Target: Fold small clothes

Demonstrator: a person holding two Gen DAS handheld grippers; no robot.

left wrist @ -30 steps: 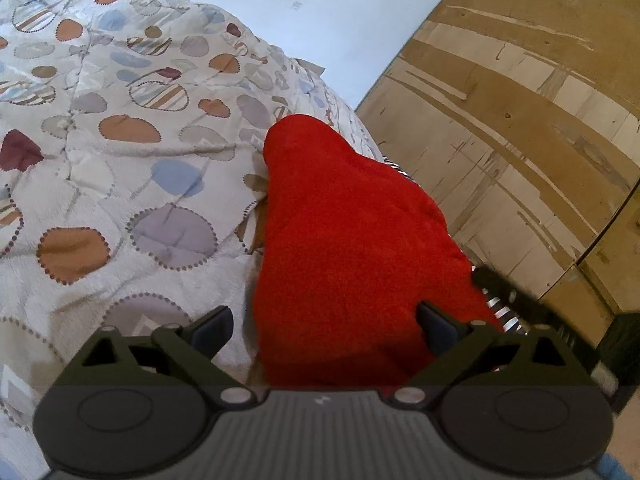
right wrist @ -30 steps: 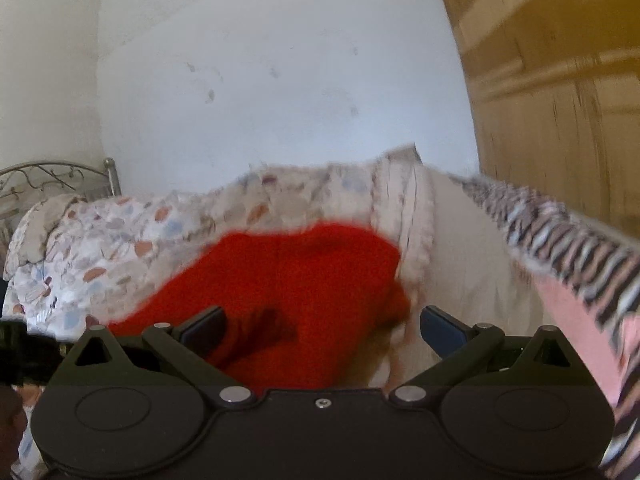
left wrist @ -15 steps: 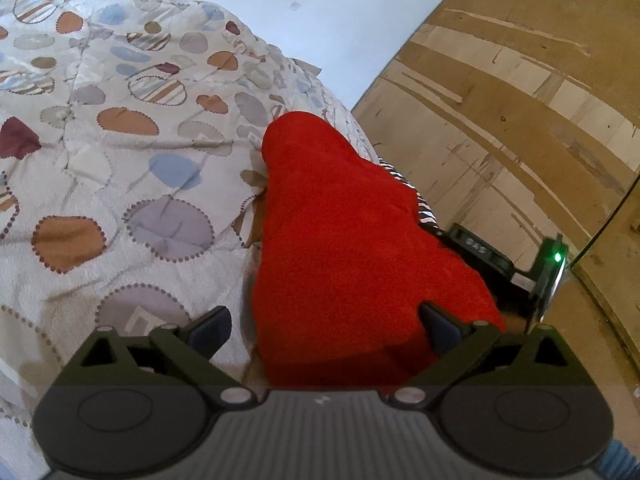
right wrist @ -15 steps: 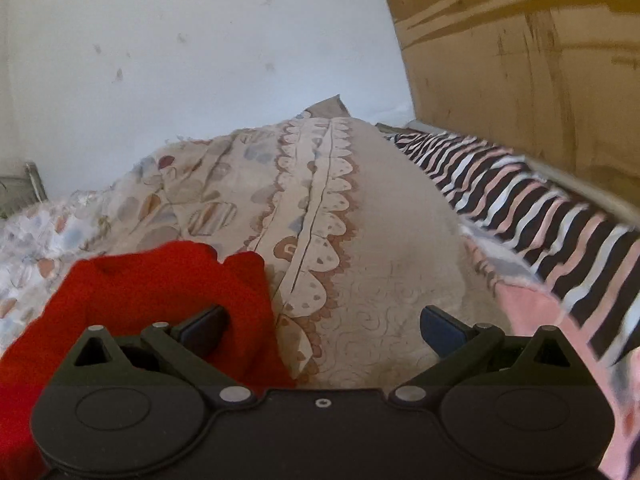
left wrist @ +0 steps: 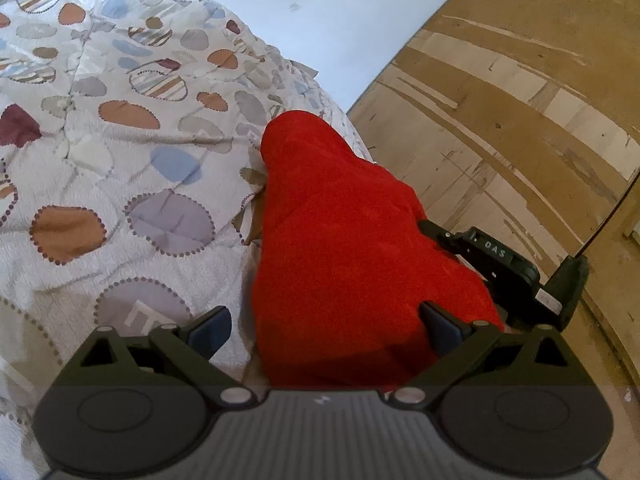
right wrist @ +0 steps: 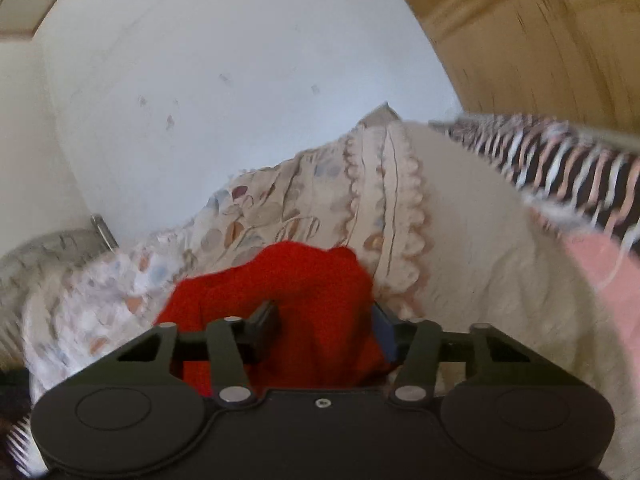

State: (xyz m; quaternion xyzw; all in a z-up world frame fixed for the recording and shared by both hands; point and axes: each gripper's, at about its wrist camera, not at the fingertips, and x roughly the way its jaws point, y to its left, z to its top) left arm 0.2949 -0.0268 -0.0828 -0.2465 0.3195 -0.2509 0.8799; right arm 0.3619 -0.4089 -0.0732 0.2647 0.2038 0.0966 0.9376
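A red fleece garment point(left wrist: 340, 248) lies on the patterned quilt point(left wrist: 120, 184) near the bed's right edge. My left gripper point(left wrist: 324, 324) is open, its fingers wide apart over the near end of the garment. In the left wrist view the right gripper's black body point(left wrist: 500, 264) sits at the garment's right edge. In the right wrist view my right gripper point(right wrist: 326, 326) has its fingers drawn in on a bunch of the red garment point(right wrist: 304, 300). That view is blurred.
A white wall point(left wrist: 320, 12) stands behind the bed. A wooden panel point(left wrist: 500, 120) runs along the right side. A striped black, white and pink cloth point(right wrist: 560, 168) hangs at the bed's right edge. A metal bed frame point(right wrist: 60, 240) shows far left.
My right gripper moved in to the garment's right edge and closed from wide open onto the red cloth. My left gripper stayed open and nearly still.
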